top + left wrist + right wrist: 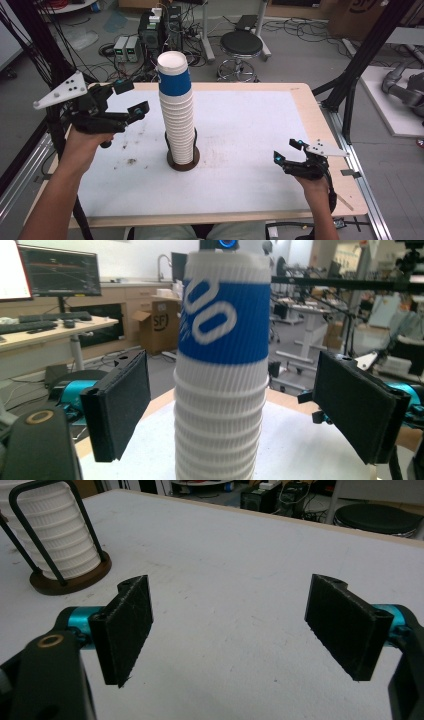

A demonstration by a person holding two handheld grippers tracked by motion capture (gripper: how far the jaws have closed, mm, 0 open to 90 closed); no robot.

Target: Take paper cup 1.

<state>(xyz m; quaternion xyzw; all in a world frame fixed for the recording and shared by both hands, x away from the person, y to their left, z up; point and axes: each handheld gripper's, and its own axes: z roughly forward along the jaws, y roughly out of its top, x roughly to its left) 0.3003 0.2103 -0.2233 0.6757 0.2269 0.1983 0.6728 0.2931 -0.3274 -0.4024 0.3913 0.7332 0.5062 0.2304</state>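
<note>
Left gripper view: blue-sleeved top cup [225, 315].

Between the left gripper's jaws, the cup stack [220, 375] is cut off below; its blue sleeve's lettering [207, 315] is blurred and partly turned out of sight.

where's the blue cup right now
In the high view the blue cup tops the cup stack left of table centre, with the open left claw just to its left.

A black stool [241, 45] stands on the floor beyond the table [310, 115].
</note>
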